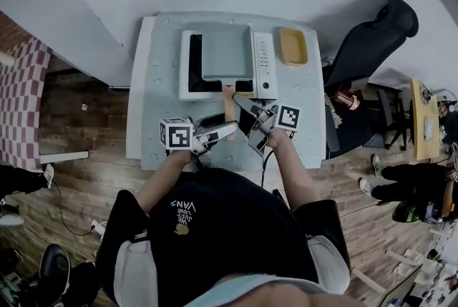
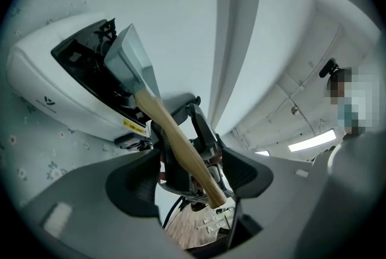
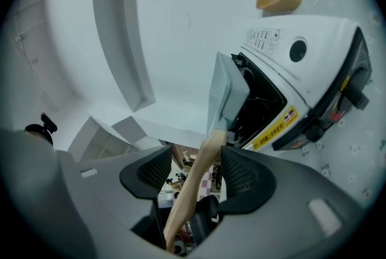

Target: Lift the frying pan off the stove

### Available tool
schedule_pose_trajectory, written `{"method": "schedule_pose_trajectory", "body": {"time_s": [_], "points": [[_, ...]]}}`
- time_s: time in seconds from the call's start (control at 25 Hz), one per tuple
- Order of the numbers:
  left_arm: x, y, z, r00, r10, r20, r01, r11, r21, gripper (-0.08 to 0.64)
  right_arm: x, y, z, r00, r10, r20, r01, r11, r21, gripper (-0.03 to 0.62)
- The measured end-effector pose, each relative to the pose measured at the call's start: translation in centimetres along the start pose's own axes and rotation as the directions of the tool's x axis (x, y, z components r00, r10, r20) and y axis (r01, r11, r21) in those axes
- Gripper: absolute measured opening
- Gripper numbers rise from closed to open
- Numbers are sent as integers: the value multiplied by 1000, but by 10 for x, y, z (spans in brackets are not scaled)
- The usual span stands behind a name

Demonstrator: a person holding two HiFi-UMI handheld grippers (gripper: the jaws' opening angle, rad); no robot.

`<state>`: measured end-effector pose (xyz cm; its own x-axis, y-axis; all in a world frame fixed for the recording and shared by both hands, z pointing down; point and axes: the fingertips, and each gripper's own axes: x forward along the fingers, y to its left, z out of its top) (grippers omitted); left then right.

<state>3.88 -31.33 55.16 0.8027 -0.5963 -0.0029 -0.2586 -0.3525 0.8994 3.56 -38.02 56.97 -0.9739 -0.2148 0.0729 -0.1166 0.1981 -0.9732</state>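
Head view first: frying pan (image 1: 226, 55) flat on the white stove (image 1: 187, 62), mid-table (image 1: 154, 127), wooden handle (image 1: 228, 99) pointing back toward the body, yellow bowl (image 1: 293, 46) off to the stove's right. Both in at the handle, one from each side: left gripper (image 1: 229, 128) and right gripper (image 1: 242, 101), tips close together.

Over to the left gripper view: jaws spread wide, handle (image 2: 175, 131) running slantwise through the gap, touching neither pad as far as can be told. Just beyond, the right gripper's dark mechanism crowding the same stretch of wood. Pan (image 2: 129, 58) resting on the stove (image 2: 54, 89).

Right gripper view now: jaws parted here too, handle (image 3: 202, 161) passing between them, hard up near one pad, clear daylight at the other. No pinch yet.

Judging from all this: approach done, grasp not made, lift not begun. Next up, most likely: closing on the wood, pads squarely across it, then raising it level, clear of the stove, no tipping. Worth watching: two grippers sharing one short handle, with little room to spare.
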Motion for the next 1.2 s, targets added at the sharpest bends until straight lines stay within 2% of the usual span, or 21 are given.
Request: {"method": "schedule_pose_trajectory", "body": {"time_s": [0.16, 0.44, 0.72, 0.88, 1.0, 1.2], "points": [[6, 5, 0, 999, 1, -35, -2, 1000, -19, 298, 14, -11, -1, 998, -32, -47, 34, 998, 53, 244], [12, 5, -3, 995, -24, -95, 19, 998, -56, 296, 35, -11, -4, 994, 10, -113, 4, 992, 122, 245], [15, 5, -7, 988, -43, -146, 33, 997, -71, 290, 53, -11, -6, 986, 21, -164, -1, 993, 120, 244], [15, 4, -6, 987, -61, -148, 51, 996, -72, 187, 59, -11, -8, 984, 18, -178, 0, 995, 100, 238], [15, 4, -4, 986, -69, -153, 57, 995, -79, 179, 59, -13, -9, 982, 4, -188, 14, 995, 97, 207], [15, 6, -6, 986, -66, -155, 49, 993, -109, 170, 59, -17, -6, 985, -5, -171, 19, 997, 81, 204]]}}
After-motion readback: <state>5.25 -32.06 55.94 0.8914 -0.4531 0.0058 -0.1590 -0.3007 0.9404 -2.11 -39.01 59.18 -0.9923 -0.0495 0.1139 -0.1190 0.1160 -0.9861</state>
